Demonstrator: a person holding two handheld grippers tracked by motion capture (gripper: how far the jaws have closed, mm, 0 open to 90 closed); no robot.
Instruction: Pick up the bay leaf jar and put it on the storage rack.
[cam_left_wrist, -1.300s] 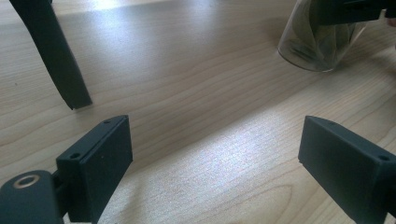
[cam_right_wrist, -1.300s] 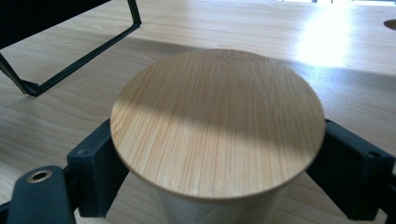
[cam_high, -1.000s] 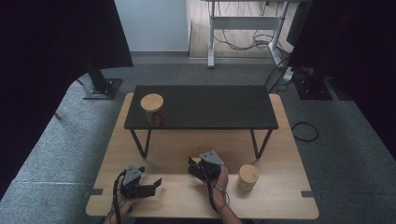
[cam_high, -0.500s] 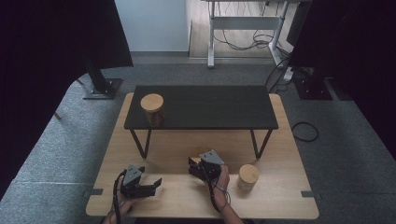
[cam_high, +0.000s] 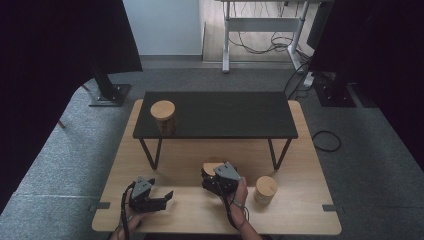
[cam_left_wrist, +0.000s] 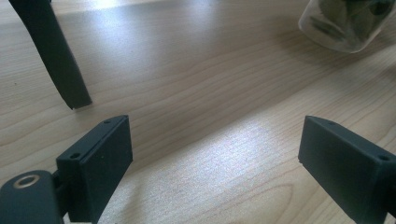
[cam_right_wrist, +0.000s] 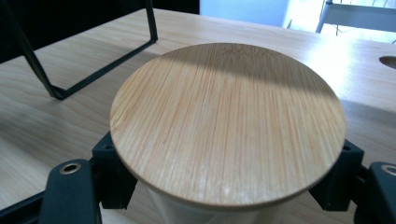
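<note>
The right tongs (cam_high: 215, 181) sit near the middle of the wooden table (cam_high: 300, 210), their jaws set on either side of a glass jar with a round bamboo lid (cam_right_wrist: 228, 122); in the right gripper view the black pads press in just under the lid's rim on both sides, so they look closed on the jar, gripping the body rather than the lid; whether the jar is lifted or stands on the table I cannot tell. The left tongs (cam_high: 156, 201) rest low by the near left edge, jaws spread wide with bare wood between them and nothing held.

The step in hand looks like carrying this jar; to do it well, keep the grip level and below the lid so the lid is not pried loose, and lift straight up before travelling.

A second jar (cam_high: 265, 189) stands just beside the right hand, on its right, so a swing that way risks a knock; the black shelf (cam_high: 220, 114) spans the far half of the table, with its leg (cam_high: 279, 154) close ahead and a third jar (cam_high: 163, 116) on its left end; most of the shelf top is open, and the strip of table between the two tongs is free too.
</note>
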